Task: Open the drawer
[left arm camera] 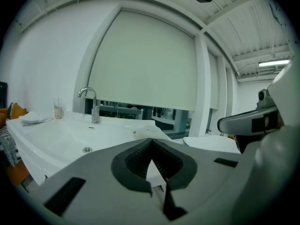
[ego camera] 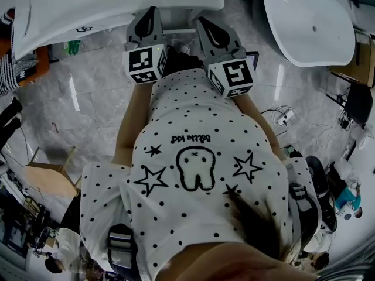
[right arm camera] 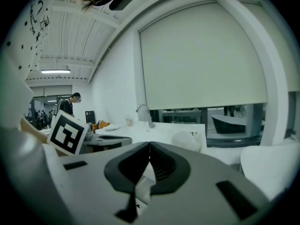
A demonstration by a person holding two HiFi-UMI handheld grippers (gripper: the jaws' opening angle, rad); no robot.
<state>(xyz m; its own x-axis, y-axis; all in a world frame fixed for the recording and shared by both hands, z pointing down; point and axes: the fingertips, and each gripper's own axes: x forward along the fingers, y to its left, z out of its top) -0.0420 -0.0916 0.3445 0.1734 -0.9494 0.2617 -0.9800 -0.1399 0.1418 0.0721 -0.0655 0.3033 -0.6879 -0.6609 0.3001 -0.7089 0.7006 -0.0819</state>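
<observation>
No drawer front shows in any view. In the head view my left gripper [ego camera: 150, 15] and right gripper [ego camera: 206, 26] are held side by side in front of a polka-dot shirt, both pointing at the near edge of a white washbasin counter [ego camera: 105, 7]. The left gripper view shows my left gripper [left arm camera: 151, 141] shut and empty, with the basin and its chrome tap [left arm camera: 93, 108] beyond it. In the right gripper view the tips of my right gripper [right arm camera: 149, 145] meet on nothing, and the left gripper's marker cube [right arm camera: 69, 133] is at the left.
A second white basin or tub [ego camera: 310, 22] stands at the upper right of the head view. The floor [ego camera: 88, 110] is grey marble, with cables and a power strip [ego camera: 284, 117] at the right. A cup [left arm camera: 58, 110] and a folded cloth [left arm camera: 33, 117] lie on the counter's far left. A person [right arm camera: 70, 104] stands in the background.
</observation>
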